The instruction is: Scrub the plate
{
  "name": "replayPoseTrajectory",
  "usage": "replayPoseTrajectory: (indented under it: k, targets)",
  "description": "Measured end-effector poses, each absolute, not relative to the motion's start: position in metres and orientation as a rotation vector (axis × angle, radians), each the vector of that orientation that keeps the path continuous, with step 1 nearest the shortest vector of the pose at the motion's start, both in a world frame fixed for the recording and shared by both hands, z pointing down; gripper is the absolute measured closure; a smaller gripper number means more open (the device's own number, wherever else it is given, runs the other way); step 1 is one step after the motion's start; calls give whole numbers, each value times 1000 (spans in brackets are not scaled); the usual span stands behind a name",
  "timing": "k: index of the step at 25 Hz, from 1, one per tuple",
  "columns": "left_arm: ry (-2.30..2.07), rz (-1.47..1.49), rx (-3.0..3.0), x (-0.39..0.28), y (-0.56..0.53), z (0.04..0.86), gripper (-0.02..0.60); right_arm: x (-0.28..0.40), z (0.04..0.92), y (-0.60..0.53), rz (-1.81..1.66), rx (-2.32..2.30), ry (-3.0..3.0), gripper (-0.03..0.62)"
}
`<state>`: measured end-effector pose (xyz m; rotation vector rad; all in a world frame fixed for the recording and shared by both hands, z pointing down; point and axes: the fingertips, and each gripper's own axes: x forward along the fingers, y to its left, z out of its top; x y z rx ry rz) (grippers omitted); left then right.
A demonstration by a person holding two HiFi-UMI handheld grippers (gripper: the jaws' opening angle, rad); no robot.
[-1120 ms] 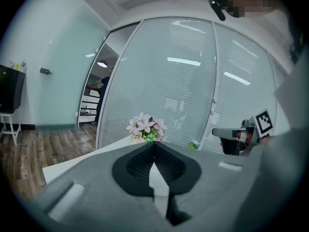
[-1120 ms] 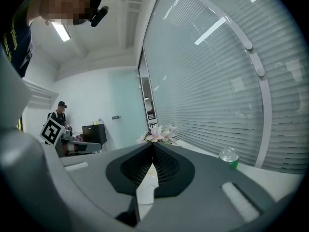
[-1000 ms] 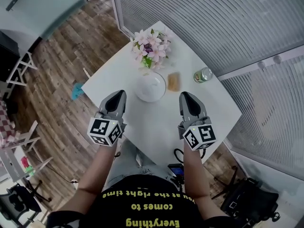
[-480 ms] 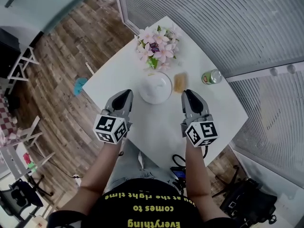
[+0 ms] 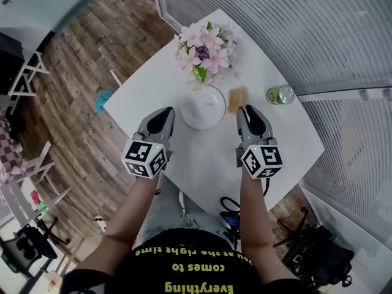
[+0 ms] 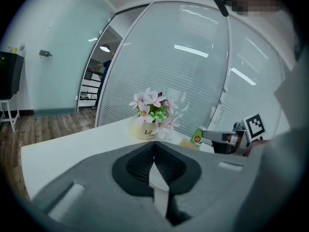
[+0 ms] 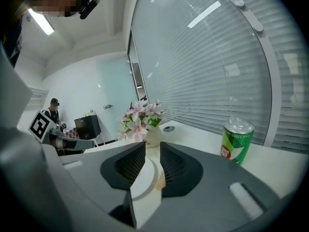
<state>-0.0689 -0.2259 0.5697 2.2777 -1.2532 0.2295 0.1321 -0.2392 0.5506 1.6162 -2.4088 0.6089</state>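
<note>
The white plate (image 5: 203, 106) sits near the middle of the white table (image 5: 202, 158), with neither gripper touching it. A tan sponge (image 5: 236, 100) lies just beside its rim at 3 o'clock, and further out along the same line a green can (image 5: 280, 95) stands upright near the table's edge. At 12 o'clock from the plate is a pot of pink flowers (image 5: 207, 51), close to the rim.

The left gripper (image 5: 164, 112) hangs at about 8 o'clock from the plate, a little short of it. Its jaws are pressed together with nothing between them. The right gripper (image 5: 250, 110) is at about 4 o'clock from the plate, its tip just below the sponge. Its jaws have just been opening and now stand partly apart. They hold nothing; the plate's edge and the sponge show through the gap, further on.

Off the table at 9 o'clock, well apart, a blue cloth (image 5: 102, 100) lies on the wooden floor (image 5: 79, 133).
</note>
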Motion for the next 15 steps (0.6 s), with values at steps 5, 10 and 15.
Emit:
replayPoseTrajectory:
  k: [5,10,15]
  targets:
    - [-1215,248,2250,-63,-229,583,580,136,571,-247,627,1616,-2353,461]
    - [-1152,269,2219,-55,-230,598,548,138,589,-252,648,1601,-2313,447]
    - [-1121,275,2167,-53,-231,612,509,138,603,-254,671,1587,-2286,437]
